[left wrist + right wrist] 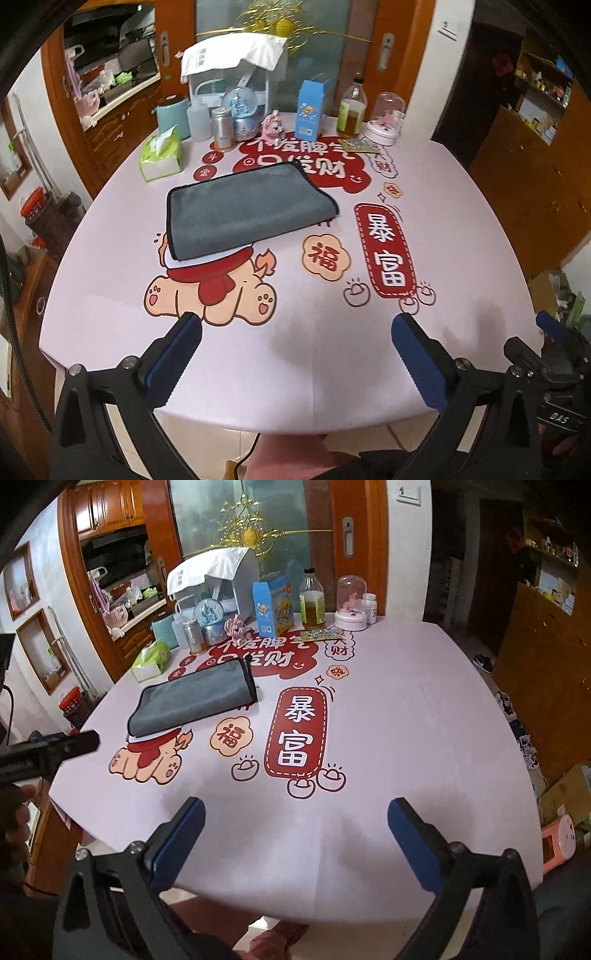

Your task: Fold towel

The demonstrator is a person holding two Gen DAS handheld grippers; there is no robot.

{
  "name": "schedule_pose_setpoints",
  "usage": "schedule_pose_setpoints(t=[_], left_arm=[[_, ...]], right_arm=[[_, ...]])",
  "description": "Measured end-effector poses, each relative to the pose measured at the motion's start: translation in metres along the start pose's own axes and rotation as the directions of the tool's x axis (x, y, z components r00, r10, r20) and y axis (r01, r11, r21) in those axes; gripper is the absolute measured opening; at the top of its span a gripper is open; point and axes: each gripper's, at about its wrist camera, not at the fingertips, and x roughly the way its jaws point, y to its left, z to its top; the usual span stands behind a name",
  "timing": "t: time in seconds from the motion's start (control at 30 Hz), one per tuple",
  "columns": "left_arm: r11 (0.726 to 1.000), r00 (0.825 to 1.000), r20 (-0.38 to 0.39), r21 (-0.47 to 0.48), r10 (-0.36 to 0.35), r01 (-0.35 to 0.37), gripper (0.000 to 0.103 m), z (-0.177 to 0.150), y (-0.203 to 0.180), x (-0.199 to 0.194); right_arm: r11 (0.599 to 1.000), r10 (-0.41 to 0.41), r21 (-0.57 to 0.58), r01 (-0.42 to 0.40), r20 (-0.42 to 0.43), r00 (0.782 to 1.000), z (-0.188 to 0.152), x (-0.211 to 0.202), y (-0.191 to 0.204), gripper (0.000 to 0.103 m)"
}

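A grey towel (243, 208) with black trim lies folded flat on the pink printed tablecloth (295, 350), left of the table's middle. It also shows in the right wrist view (192, 699). My left gripper (295, 328) is open and empty above the table's near edge, well short of the towel. My right gripper (295, 810) is open and empty above the near edge, to the right of the towel. The right gripper's tip (552, 326) shows at the right edge of the left wrist view, and the left gripper's side (48, 749) shows at the left of the right wrist view.
Along the table's far edge stand a green tissue pack (160, 157), a teal jar (171, 114), a metal can (222, 129), a snow globe (243, 110), a blue carton (312, 109), an oil bottle (351, 110) and a glass dome (386, 118). Wooden cabinets (546, 672) stand right.
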Motion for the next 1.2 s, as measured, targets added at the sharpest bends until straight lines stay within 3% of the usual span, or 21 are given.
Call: schedule_pose_setpoints(t=[0.33,0.7,1.2], left_arm=[[0.995,1.000,0.022,0.096,-0.014,0.012,0.102,0.006,-0.038,-0.027],[0.997,0.999,0.027,0.073,0.020,-0.022,0.102,-0.007,-0.045,-0.037],[0.992,0.989,0.097,0.047,0.109,-0.114,0.102,-0.024,-0.041,-0.051]], right_arm=[[0.999,0.023,0.047,-0.023,-0.010,1.000,0.009,-0.036,0.002,0.103],[0.998,-0.016,0.067,0.015,0.004,1.000,0.009,-0.057,0.018,0.103],[0.996,-0.020,0.084,0.016,0.043,0.999,-0.003,-0.057,0.037,0.103]])
